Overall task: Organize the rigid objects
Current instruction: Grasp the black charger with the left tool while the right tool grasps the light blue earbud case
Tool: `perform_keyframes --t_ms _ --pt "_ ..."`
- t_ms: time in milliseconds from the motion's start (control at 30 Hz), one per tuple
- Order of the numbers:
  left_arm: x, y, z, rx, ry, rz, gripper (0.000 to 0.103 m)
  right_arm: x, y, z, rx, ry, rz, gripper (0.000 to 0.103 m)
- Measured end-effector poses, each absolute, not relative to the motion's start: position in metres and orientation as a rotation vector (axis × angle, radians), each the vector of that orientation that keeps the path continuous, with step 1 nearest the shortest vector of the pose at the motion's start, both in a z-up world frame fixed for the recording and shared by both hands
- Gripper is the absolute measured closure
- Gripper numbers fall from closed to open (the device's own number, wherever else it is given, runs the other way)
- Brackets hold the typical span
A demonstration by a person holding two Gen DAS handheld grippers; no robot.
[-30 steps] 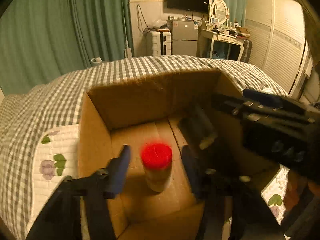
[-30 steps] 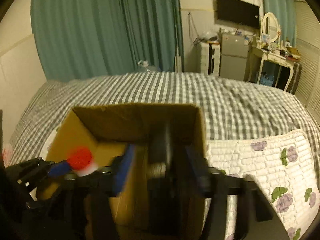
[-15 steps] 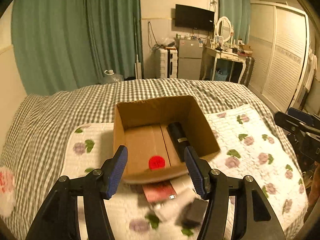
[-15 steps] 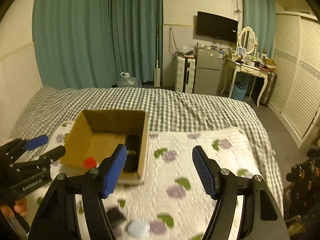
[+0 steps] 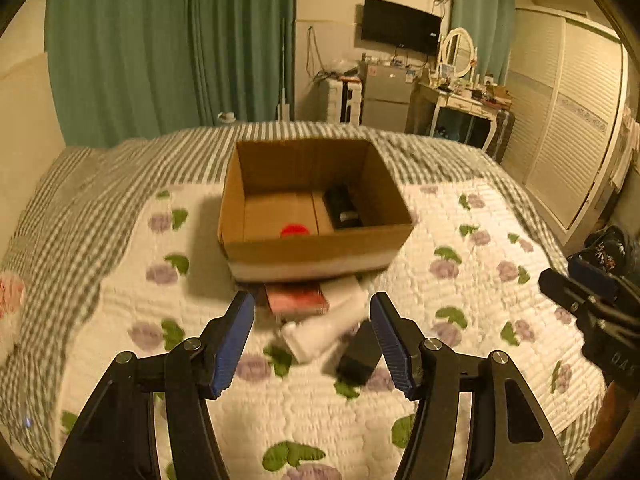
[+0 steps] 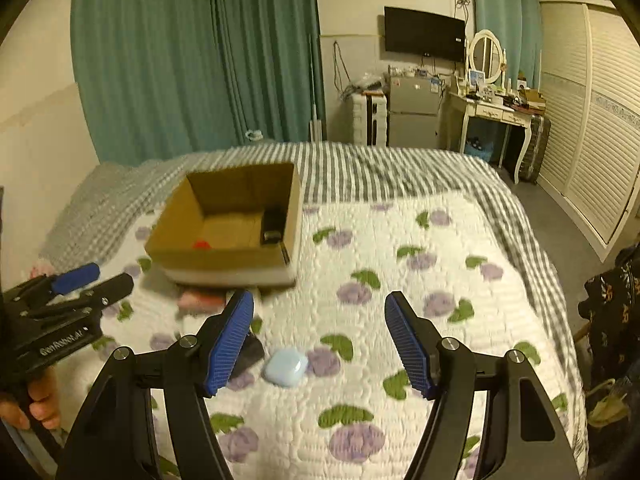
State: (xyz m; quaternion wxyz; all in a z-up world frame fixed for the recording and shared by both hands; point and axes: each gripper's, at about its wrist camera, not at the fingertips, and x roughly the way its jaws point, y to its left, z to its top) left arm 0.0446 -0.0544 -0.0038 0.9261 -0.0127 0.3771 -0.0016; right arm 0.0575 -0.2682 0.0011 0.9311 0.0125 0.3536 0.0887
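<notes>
Both tools have drawn back from the cardboard box (image 5: 316, 248) on the bed (image 6: 420, 280); inside it stand a red-capped jar (image 5: 295, 230) and a black object (image 5: 342, 208); left tool (image 5: 312, 340) and right tool (image 6: 319, 340) gape apart, empty; a pale blue case (image 6: 286, 368) lies below.

The cardboard box (image 5: 316, 246) is matt brown paperboard. Under it the quilt (image 6: 400, 300) is stitched, puffy cloth; beside the box lies a smooth pale-blue plastic case (image 6: 286, 368).
</notes>
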Motion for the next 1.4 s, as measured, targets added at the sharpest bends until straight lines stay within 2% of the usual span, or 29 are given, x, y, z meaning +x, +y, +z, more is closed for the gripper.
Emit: perform_keyframes --t_ms 233,700,833,900,1200,1400 --pt "0.046 -0.060 -0.067 -0.022 0.879 -0.008 0.040 0.071 -0.265 -0.067 -0.004 0.839 0.182 0.035" --pt "0.088 -0.091 -0.130 -0.022 1.033 -0.199 0.040 0.110 -0.282 -0.106 0.075 0.920 0.155 0.035" --pt "0.100 -0.101 -0.134 -0.005 1.035 -0.250 0.044 0.117 -0.281 -0.111 0.091 0.929 0.158 0.035" --pt "0.103 -0.099 -0.136 -0.007 1.033 -0.258 0.056 0.118 -0.280 -0.115 0.083 0.938 0.154 0.035" --pt "0.071 -0.075 -0.102 -0.036 0.914 -0.179 0.062 0.113 -0.264 -0.112 0.052 0.938 0.201 0.035" --pt "0.068 -0.053 -0.089 -0.066 0.910 -0.133 0.063 0.117 -0.230 -0.131 -0.004 1.005 0.268 0.035"
